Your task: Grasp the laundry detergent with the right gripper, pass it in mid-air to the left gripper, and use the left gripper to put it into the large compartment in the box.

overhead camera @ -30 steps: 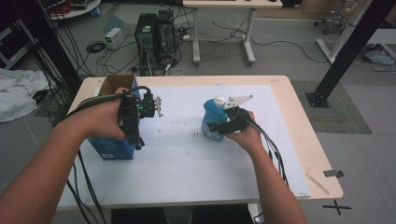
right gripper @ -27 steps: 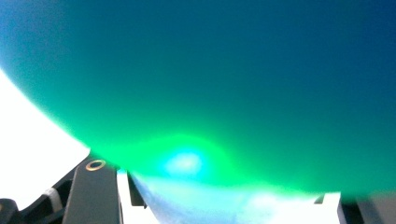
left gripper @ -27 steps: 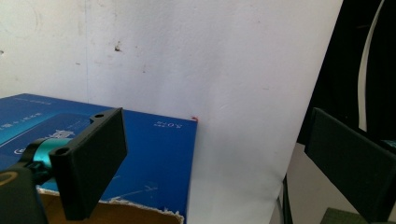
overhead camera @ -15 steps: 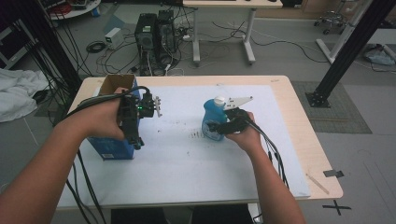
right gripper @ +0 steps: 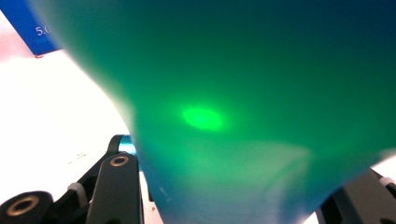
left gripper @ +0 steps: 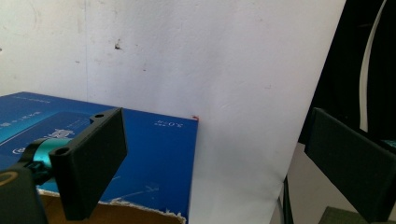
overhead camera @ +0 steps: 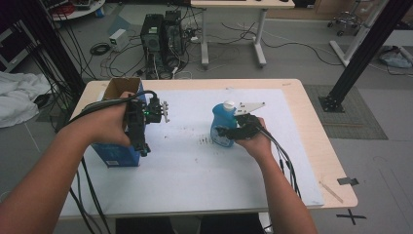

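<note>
from the high view, a person works at a table (overhead camera: 311,146) covered by a white sheet (overhead camera: 204,170); the right gripper (overhead camera: 229,130) clasps a blue bottle (overhead camera: 221,124) with a white cap, upright near the sheet's middle; left of the bottle, the left gripper (overhead camera: 143,146) hangs over a blue cardboard box (overhead camera: 117,155) at the sheet's left edge; in the left gripper view, the jaws stand wide apart with nothing between them, the blue box (left gripper: 154,158) below the left jaw, bare sheet (left gripper: 210,70) beyond; in the right gripper view, the bottle (right gripper: 243,107), translucent green-blue and blurred, sits squeezed between both jaws, with a corner of the box (right gripper: 32,28) far off behind it.
</note>
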Demonstrator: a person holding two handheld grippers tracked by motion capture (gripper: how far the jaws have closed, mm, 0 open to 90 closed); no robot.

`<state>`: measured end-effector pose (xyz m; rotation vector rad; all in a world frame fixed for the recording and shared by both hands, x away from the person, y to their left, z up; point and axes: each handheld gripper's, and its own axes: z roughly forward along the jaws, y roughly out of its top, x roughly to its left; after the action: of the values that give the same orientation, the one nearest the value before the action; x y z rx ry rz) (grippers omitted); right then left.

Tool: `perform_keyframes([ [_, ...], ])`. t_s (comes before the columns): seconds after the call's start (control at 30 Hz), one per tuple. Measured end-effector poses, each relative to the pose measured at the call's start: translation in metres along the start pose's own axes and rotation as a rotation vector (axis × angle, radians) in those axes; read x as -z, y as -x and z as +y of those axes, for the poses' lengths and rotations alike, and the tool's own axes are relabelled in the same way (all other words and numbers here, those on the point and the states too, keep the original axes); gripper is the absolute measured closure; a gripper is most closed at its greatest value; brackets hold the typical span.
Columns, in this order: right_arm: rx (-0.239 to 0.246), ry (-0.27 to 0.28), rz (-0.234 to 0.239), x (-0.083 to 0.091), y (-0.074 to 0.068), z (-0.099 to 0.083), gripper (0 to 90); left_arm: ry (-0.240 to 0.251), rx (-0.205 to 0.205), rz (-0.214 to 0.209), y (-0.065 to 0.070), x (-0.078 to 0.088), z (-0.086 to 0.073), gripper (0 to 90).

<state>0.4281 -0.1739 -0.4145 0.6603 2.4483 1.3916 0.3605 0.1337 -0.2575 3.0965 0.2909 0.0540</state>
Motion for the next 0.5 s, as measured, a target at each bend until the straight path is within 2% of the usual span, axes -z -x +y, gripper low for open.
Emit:
perform_keyframes([
  [0.1, -0.007, 0.0, 0.011, 0.001, 0.001, 0.0, 46.8, 0.003, 0.001, 0.004, -0.001, 0.001, 0.001, 5.9],
  [0.43, 0.02, 0.027, 0.038, 0.017, -0.004, 0.008, 47.2, 0.005, -0.005, 0.005, -0.001, 0.003, 0.008, 5.9],
  [0.5, 0.037, 0.034, 0.061, 0.025, -0.009, 0.012, 47.2, 0.006, -0.015, 0.007, 0.001, 0.006, 0.015, 5.9],
])
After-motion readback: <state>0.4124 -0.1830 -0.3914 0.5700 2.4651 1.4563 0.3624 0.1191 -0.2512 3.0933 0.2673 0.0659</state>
